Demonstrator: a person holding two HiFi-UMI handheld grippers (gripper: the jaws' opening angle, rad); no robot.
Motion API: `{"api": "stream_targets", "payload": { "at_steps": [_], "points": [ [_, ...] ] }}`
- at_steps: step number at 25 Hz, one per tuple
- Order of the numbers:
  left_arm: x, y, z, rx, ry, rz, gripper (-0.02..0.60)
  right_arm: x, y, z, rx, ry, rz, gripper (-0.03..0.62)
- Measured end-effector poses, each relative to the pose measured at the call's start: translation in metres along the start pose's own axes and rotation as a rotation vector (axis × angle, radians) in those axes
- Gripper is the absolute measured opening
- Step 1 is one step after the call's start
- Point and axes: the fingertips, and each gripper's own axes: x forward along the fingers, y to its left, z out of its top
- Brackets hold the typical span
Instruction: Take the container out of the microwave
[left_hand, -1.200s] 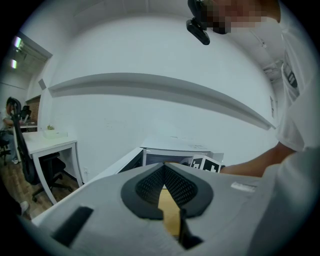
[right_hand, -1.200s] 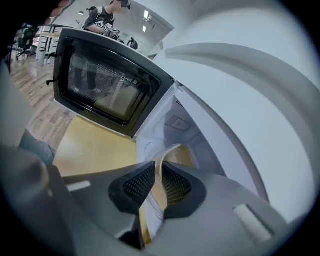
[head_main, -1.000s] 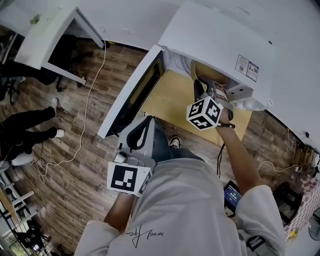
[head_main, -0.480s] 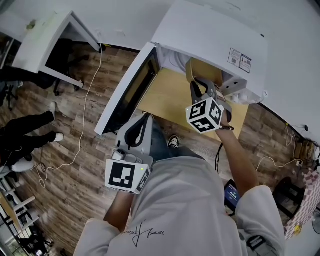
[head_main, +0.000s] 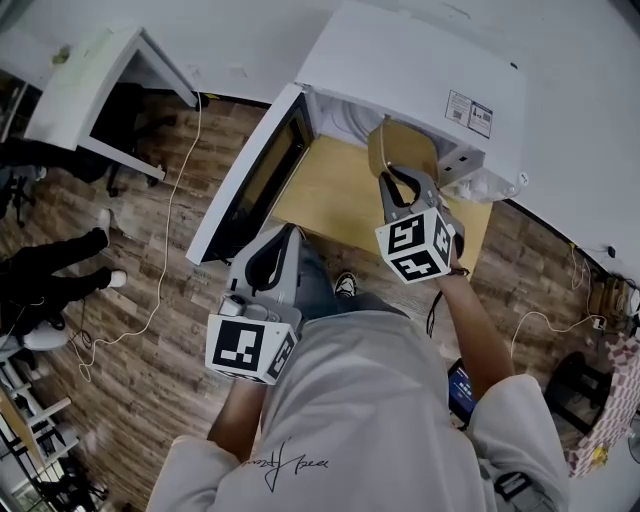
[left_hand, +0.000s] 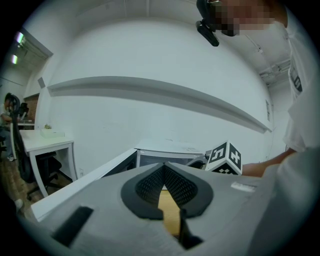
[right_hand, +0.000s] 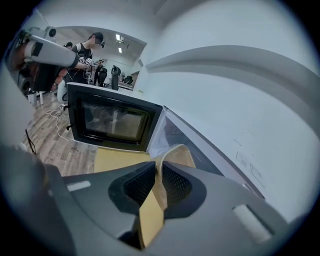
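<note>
In the right gripper view, the right tongs (right_hand: 159, 175) clamp the rim of the tan container (right_hand: 177, 152). The head view places it at the mouth of the open microwave (head_main: 400, 70). The left tongs (left_hand: 164, 167) are together.

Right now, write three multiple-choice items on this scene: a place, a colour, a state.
1. Where is the tan bowl-shaped container?
A at the white microwave's open front
B on top of it
C on the floor
2. What colour is the tabletop under the microwave?
A blue
B yellow
C black
3. How do the right gripper's jaws stand?
A wide apart, empty
B together, empty
C closed on the container's rim
Key: 1 A, the head view shows it just outside the microwave; 2 B, yellow shows beside the open door; 3 C, the right gripper view shows the rim pinched between them.
</note>
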Motion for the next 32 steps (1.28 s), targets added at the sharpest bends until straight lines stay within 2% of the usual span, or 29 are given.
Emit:
{"api": "stream_targets", "payload": {
  "at_steps": [10, 18, 28, 32],
  "points": [
    [-0.002, -0.008, -0.003, -0.019, -0.003, 0.000, -0.004, -0.031, 0.005, -0.002, 0.079, -0.048, 0.044, 0.058],
    [0.002, -0.014, -0.007, -0.035, 0.010, -0.002, -0.003, -0.070, 0.003, 0.007, 0.186, -0.162, 0.069, 0.058],
    [0.000, -0.033, -0.006, -0.062, 0.017, -0.052, -0.003, -0.126, 0.003, 0.014, 0.296, -0.350, 0.117, 0.058],
    [0.001, -0.038, -0.006, -0.061, 0.017, -0.059, -0.004, -0.136, 0.002, 0.006, 0.314, -0.369, 0.140, 0.057]
  ]
}}
